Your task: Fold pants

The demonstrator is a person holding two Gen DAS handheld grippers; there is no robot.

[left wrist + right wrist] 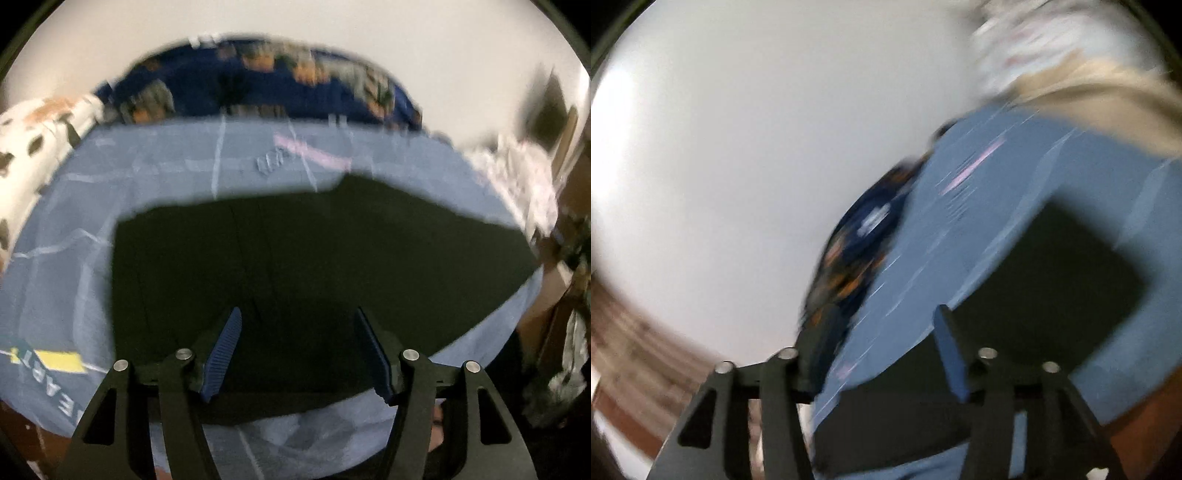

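Observation:
Dark green pants [314, 258] lie flat on a light blue sheet [166, 166], folded into a broad block. My left gripper [297, 325] is open above the near edge of the pants, with its blue-padded fingers [223, 354] spread apart and nothing between them. In the right wrist view the frame is blurred and tilted. The pants [1052, 280] show as a dark shape on the blue sheet [960, 221]. My right gripper [882, 321] is open and empty over the pants' edge.
A dark blue patterned pillow [266, 85] lies at the far edge of the sheet, and shows in the right wrist view [860, 251]. A white spotted cloth [33, 147] sits at the left. A white wall [738, 147] is behind. Cluttered furniture [561, 258] stands at the right.

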